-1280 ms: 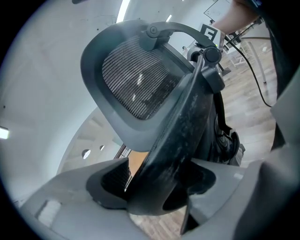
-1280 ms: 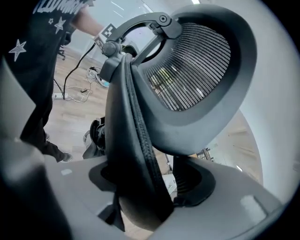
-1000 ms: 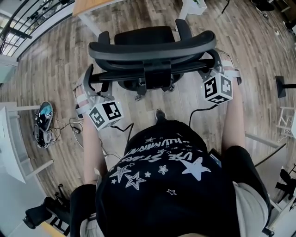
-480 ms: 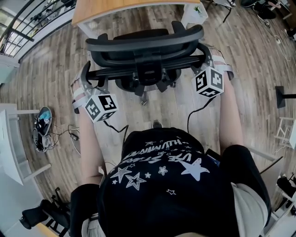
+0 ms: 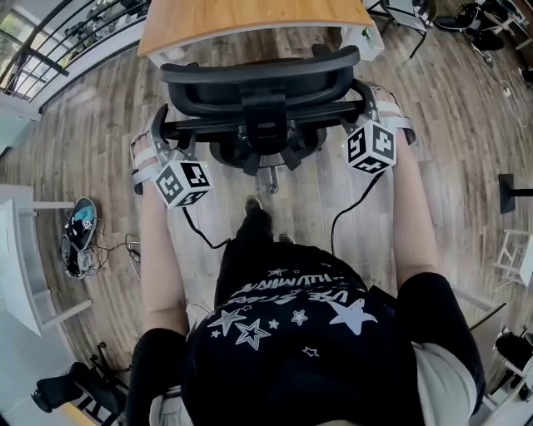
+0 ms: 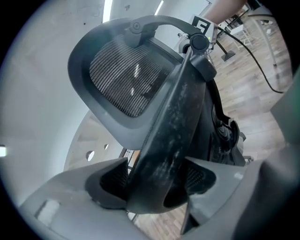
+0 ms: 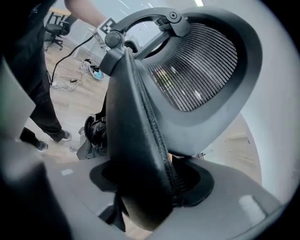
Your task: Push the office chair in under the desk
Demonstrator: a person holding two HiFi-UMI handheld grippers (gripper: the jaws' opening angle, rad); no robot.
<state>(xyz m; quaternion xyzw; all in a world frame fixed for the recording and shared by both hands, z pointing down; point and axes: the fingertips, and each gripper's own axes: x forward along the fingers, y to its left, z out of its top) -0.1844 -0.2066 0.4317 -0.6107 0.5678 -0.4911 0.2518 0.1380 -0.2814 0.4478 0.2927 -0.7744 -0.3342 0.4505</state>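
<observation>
Wood-plank floor [image 5: 83, 125] runs under everything, and against it the shift is plain. Over the last second the orange-brown wooden-topped desk [image 5: 250, 17] has grown from a corner at the top of the head view to a full span across it. The black mesh-backed office chair [image 5: 262, 79] has rolled forward with the person's step, so its armrests [image 5: 325, 48] now sit just at the desk's near edge. I judge the push well along but not finished: the backrest is on the near side of the desk, and the seat looks only to be starting under it. The left gripper [image 6: 157, 180] is clenched on the left rim of the backrest, both pads pressed on the dark edge. The right gripper [image 7: 150, 180] grasps the padded right rim the same way, the rim filling the gap between its jaws. By count: one chair with two armrests, one desk, and two grippers. Each gripper carries one marker cube, the left cube [image 5: 183, 183] and the right cube [image 5: 372, 147].
</observation>
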